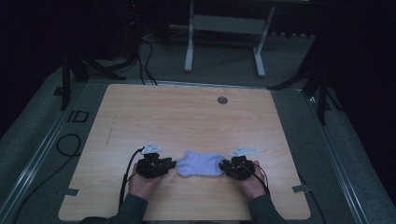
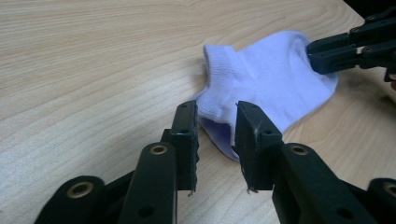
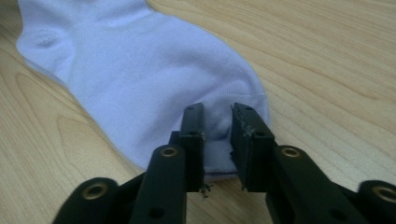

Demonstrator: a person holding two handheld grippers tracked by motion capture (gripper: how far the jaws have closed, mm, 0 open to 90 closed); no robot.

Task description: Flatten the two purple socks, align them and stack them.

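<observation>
A pale lilac ankle sock [image 1: 201,163] lies flat on the wooden table [image 1: 187,116], near its front edge. My left gripper [image 1: 173,164] sits at the sock's left end. In the left gripper view its jaws stand apart [image 2: 215,116], with the cuff edge of the sock [image 2: 271,74] in the gap and neither pad pressing on it. My right gripper [image 1: 223,164] is at the sock's right end. Its jaws are also parted [image 3: 217,116] around the toe of the sock [image 3: 140,70], with the fabric loose between them. The right gripper [image 2: 327,53] shows far off in the left gripper view.
A round cable hole [image 1: 222,100] is set near the table's far edge. Behind the table stands a grey desk frame [image 1: 224,23] on the carpet. A black cable [image 1: 70,144] loops on the floor at the left. Both forearms come in from the bottom.
</observation>
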